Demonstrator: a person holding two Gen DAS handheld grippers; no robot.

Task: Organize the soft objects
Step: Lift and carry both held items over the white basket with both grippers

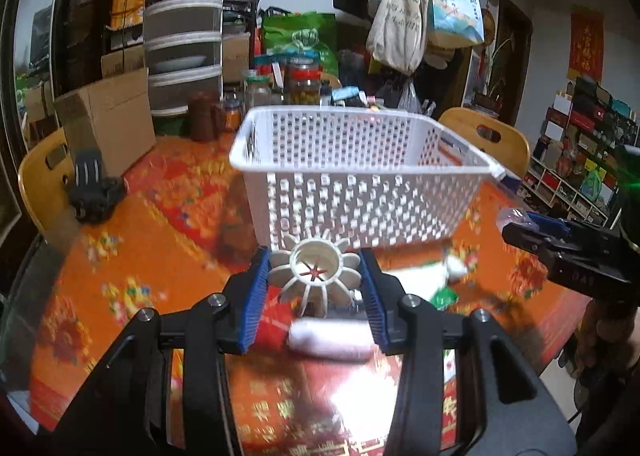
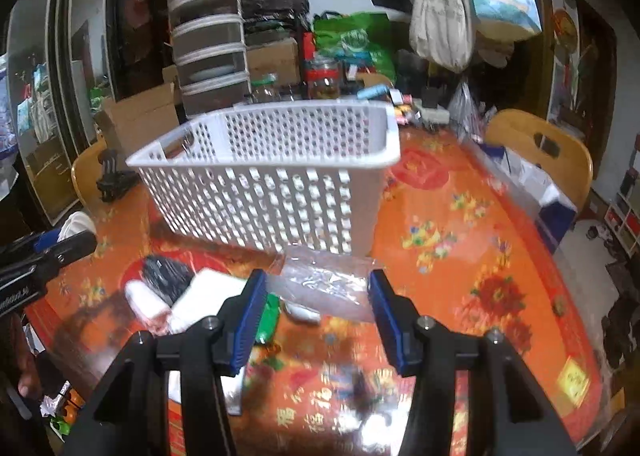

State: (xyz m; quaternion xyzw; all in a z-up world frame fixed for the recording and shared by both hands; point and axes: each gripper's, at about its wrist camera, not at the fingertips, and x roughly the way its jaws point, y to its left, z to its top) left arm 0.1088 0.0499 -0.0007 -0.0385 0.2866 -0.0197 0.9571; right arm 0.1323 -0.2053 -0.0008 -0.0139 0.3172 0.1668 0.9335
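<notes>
My left gripper [image 1: 316, 276] is shut on a cream flower-shaped plastic piece [image 1: 316, 276] and holds it above the table, in front of the white perforated basket [image 1: 360, 176]. Below it lie a white roll [image 1: 332, 338] and a white-and-green packet [image 1: 432, 280]. My right gripper [image 2: 316, 296] is open over a clear plastic bag [image 2: 328, 280] near the basket [image 2: 272, 184]. To its left lie a white roll [image 2: 146, 302], a black item [image 2: 164, 276] and a white packet [image 2: 208, 292]. The right gripper also shows in the left wrist view [image 1: 560, 244], with clear plastic at its tip.
The round table [image 1: 132, 276] has an orange-red floral cover. A cardboard box [image 1: 108, 124], jars [image 1: 304, 84] and stacked drawers [image 1: 184, 40] crowd its far side. A black clamp [image 1: 94, 188] sits at the left. Wooden chairs [image 2: 552, 148] stand around.
</notes>
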